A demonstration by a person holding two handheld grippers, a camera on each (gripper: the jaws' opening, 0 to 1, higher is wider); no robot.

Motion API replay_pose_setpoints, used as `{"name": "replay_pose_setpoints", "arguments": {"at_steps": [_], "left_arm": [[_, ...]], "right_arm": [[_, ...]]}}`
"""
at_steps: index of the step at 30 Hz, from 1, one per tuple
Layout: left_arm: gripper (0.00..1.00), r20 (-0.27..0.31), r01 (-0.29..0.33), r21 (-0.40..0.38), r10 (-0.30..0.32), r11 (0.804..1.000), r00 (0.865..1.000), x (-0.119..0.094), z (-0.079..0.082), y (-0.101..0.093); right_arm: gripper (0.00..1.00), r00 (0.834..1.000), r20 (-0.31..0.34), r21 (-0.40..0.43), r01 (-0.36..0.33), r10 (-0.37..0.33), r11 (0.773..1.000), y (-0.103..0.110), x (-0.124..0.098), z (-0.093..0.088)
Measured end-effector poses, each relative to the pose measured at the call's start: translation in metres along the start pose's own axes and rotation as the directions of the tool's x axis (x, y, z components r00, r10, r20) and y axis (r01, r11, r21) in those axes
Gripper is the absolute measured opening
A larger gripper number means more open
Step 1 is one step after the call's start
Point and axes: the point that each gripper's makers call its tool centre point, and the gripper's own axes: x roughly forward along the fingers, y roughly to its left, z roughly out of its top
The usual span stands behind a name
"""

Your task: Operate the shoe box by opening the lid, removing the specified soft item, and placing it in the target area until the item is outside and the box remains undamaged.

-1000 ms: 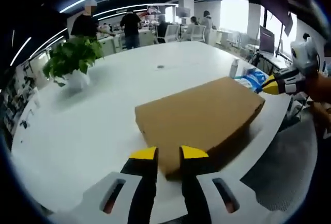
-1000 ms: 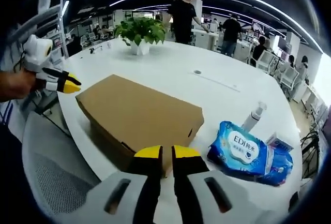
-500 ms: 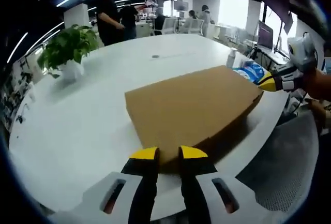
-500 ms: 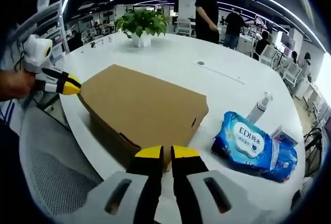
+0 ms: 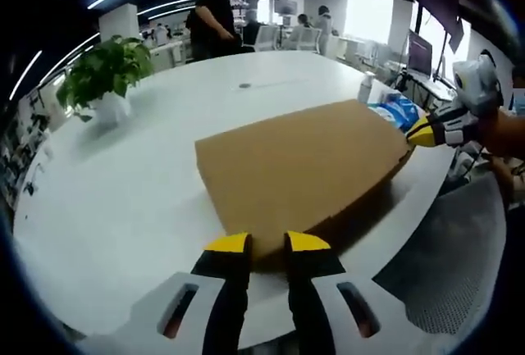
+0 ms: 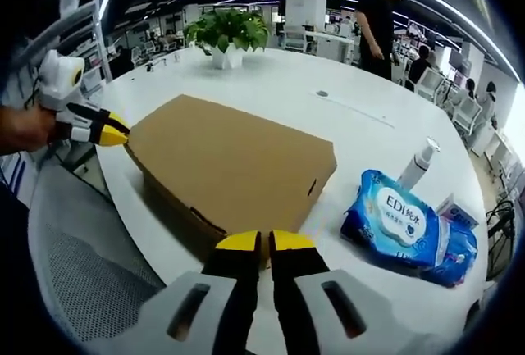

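**Both grippers at the closed shoe box's corners**

Left gripper view: we see the left gripper (image 5: 267, 243) at bottom centre, yellow tips nearly together with a narrow gap, nothing pinched. The tips sit at the near corner of the brown shoe box (image 5: 299, 166), lid shut, lying mid-frame on the white table (image 5: 123, 207). The right gripper (image 5: 428, 132) comes in at right, tip at the box's far corner; we cannot tell its jaw state here. A potted plant (image 5: 102, 76) stands upper left.

Right gripper view: the right gripper (image 6: 254, 242) is at bottom centre, tips almost touching, holding nothing, at the shoe box's (image 6: 234, 166) near corner. The left gripper (image 6: 111, 132) enters from the left at the box's far corner. A blue wipes pack (image 6: 406, 222) lies right of the box, a spray bottle (image 6: 417, 165) just behind it.
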Motion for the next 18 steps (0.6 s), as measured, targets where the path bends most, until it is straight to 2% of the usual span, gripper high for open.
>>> {"name": "replay_pose_setpoints", "arguments": {"at_steps": [1,3,6,8,11,16,18], "left_arm": [[0.16,-0.007,-0.006,-0.008,0.006,1.000,1.000,-0.001,0.000,0.002],[0.18,0.023,-0.011,-0.005,0.011,1.000,1.000,-0.008,0.008,0.006],[0.23,0.023,-0.011,0.033,0.010,0.999,1.000,-0.012,0.009,0.011],[0.29,0.009,0.005,0.052,-0.005,0.999,1.000,-0.013,0.003,0.015],[0.35,-0.011,0.031,0.033,-0.030,0.999,0.999,-0.013,-0.006,0.018],[0.38,-0.055,0.059,0.067,-0.056,0.996,0.997,-0.013,-0.022,0.012],[0.40,-0.060,0.074,0.059,-0.070,0.996,0.996,-0.011,-0.023,0.008]], "right_arm": [[0.08,1.000,0.002,0.007,0.003,-0.003,1.000,-0.001,-0.001,0.002],[0.10,0.998,0.060,0.010,-0.006,0.005,1.000,-0.001,-0.007,0.014],[0.12,0.997,0.074,-0.026,-0.009,0.011,1.000,-0.002,-0.014,0.017],[0.13,0.998,0.067,-0.039,-0.007,0.010,0.999,-0.004,-0.015,0.014],[0.18,0.998,0.060,-0.040,-0.007,0.010,0.999,-0.007,-0.017,0.008],[0.27,0.999,0.036,-0.023,-0.013,0.014,1.000,-0.004,-0.019,-0.010],[0.31,1.000,0.024,-0.023,-0.019,0.019,1.000,-0.001,-0.017,-0.015]]}}
